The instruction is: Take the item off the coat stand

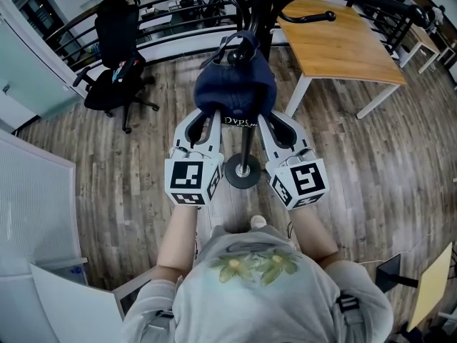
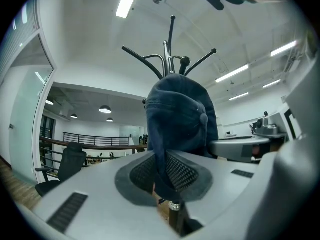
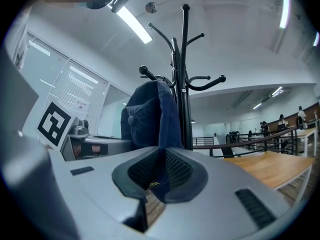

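Head view shows my left gripper [image 1: 207, 116] and right gripper [image 1: 268, 118] each pinched tight on the lower edge of the navy cap [image 1: 235, 88], which hangs on the coat stand [image 1: 243, 148]

On my feed, a grey-brown plank floor [image 1: 107, 191] runs under a black office chair [image 1: 114, 56] at upper left. A wood-topped table [image 1: 343, 45] on white legs stands at upper right. A black railing [image 2: 102, 139] runs along the far side. Strip lights [image 2: 129, 0] cross the white ceiling [image 2: 90, 29], and a glass partition [image 2: 25, 109] stands at left.
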Demonstrator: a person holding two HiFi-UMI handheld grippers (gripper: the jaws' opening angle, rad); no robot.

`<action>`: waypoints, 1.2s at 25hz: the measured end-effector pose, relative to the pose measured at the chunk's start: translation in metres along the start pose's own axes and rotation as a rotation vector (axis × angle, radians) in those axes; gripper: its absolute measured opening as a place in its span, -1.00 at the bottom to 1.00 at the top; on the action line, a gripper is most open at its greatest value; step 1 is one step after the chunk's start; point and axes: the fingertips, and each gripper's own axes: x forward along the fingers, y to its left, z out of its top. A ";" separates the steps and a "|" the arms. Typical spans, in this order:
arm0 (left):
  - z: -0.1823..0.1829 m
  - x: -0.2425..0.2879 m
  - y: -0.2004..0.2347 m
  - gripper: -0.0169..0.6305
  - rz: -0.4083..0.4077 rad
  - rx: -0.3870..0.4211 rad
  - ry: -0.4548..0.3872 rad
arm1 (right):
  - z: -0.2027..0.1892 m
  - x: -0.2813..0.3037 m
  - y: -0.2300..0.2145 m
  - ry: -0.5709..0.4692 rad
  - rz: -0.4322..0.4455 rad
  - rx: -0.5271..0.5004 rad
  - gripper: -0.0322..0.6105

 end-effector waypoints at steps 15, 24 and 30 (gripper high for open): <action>0.023 -0.017 -0.005 -0.78 0.005 0.011 -0.054 | 0.022 -0.010 0.010 -0.042 0.012 -0.021 -0.79; 0.028 -0.022 -0.008 -0.78 0.012 0.017 -0.068 | 0.027 -0.014 0.011 -0.057 0.015 -0.033 -0.79; 0.034 -0.033 -0.012 -0.78 0.019 0.021 -0.088 | 0.036 -0.022 0.018 -0.081 0.026 -0.052 -0.79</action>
